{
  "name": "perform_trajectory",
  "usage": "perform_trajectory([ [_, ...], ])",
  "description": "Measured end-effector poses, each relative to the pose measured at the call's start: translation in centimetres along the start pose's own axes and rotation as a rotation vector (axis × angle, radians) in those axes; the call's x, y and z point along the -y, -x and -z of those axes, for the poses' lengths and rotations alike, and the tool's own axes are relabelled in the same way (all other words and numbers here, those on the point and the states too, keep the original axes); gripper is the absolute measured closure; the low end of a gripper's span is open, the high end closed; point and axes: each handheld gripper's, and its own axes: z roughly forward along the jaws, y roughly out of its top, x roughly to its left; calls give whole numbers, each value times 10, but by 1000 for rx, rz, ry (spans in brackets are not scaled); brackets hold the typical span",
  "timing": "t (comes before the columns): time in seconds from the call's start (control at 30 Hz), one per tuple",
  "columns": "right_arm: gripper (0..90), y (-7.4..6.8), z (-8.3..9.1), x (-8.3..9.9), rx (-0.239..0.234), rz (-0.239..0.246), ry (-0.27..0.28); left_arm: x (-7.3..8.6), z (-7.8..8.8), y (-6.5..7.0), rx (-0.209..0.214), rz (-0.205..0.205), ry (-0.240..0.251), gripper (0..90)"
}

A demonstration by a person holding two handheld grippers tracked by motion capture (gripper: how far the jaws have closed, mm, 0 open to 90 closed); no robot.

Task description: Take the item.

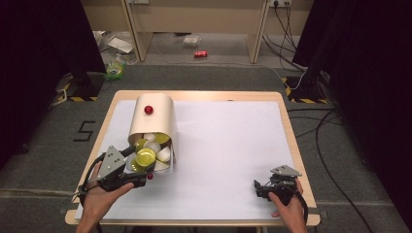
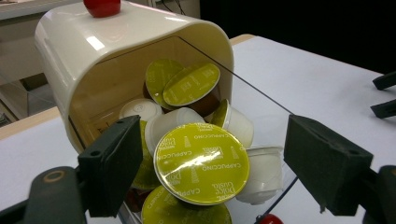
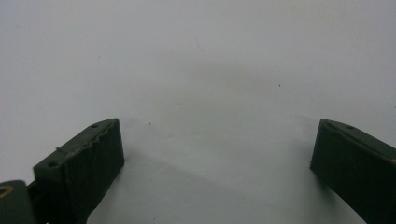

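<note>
High view: cream bin [image 1: 154, 116] lies on its side on the table [image 1: 228, 141], mouth toward the person, pods spilling out; left tool [image 1: 138, 167] at the mouth; right tool [image 1: 258, 187] parked well apart, likely idle. Left gripper view: jaws spread, straddling a green-lidded pod [image 2: 201, 163], not touching; probably lining up a pick. Right gripper view: jaws released over bare table.
</note>
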Motion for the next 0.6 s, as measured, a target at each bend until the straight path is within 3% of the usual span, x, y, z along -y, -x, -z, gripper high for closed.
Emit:
perform_trajectory([
  [0.17, 28, 0, 0, 0, 3, 2, 0, -1, -2, -3, -12, 11, 7, 219],
  [0.37, 27, 0, 0, 0, 2, 0, -1, 2, -11, -1, -8, 1, -38, 246],
  [0.6, 27, 0, 0, 0, 2, 0, -1, 5, -14, 1, -16, -2, -58, 292],
])
